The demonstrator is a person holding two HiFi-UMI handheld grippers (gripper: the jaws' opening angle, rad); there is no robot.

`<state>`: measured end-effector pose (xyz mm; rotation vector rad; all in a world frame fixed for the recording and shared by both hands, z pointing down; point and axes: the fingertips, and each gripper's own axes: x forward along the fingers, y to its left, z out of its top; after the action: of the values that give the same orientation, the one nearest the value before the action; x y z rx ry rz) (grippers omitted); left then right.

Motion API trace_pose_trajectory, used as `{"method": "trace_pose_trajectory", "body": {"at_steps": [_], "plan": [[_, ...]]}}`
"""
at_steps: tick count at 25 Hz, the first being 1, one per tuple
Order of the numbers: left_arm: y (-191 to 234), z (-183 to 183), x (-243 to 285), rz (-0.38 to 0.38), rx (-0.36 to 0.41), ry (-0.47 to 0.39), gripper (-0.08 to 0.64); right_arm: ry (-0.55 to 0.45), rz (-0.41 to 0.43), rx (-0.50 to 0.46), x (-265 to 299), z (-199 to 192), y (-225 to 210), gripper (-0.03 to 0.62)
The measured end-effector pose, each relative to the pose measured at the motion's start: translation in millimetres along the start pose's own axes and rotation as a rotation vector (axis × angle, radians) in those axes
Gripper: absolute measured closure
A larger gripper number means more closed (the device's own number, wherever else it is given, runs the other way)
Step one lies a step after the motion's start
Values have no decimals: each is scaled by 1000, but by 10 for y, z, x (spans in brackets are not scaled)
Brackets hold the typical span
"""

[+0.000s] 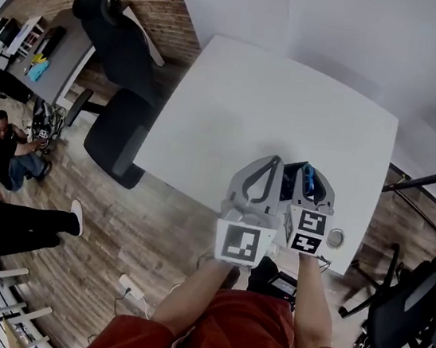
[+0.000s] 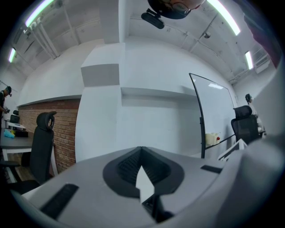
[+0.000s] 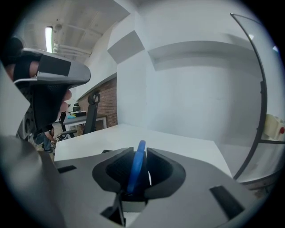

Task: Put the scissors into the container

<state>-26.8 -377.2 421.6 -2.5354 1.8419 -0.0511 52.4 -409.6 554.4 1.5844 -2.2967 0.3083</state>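
Note:
The blue handle of the scissors point(image 3: 135, 170) stands upright between the jaws of my right gripper point(image 3: 141, 153). It leans on the left jaw, and a thin gap shows beside the right one. The blades are hidden. In the head view the blue handle point(image 1: 308, 176) pokes up at the right gripper point(image 1: 308, 171), near the front edge of the white table point(image 1: 293, 99). A dark container-like thing point(image 1: 288, 185) sits between the two grippers, mostly hidden. My left gripper point(image 1: 273, 162) is close beside it. Its tips point(image 2: 141, 153) meet, with nothing between them.
A round grommet point(image 1: 335, 238) sits in the table near its front right corner. Two black office chairs point(image 1: 118, 131) stand off the table's left side, another chair point(image 1: 407, 316) at the right. People point(image 1: 8, 152) are on the wooden floor at far left.

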Motion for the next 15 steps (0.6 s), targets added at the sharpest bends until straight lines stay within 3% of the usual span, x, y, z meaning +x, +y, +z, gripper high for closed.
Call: {"method": "trace_pose_trajectory", "body": {"at_steps": [15], "plan": [[-20, -10, -18, -8, -3, 6, 549, 38, 8, 15, -26, -63, -2, 388]]}}
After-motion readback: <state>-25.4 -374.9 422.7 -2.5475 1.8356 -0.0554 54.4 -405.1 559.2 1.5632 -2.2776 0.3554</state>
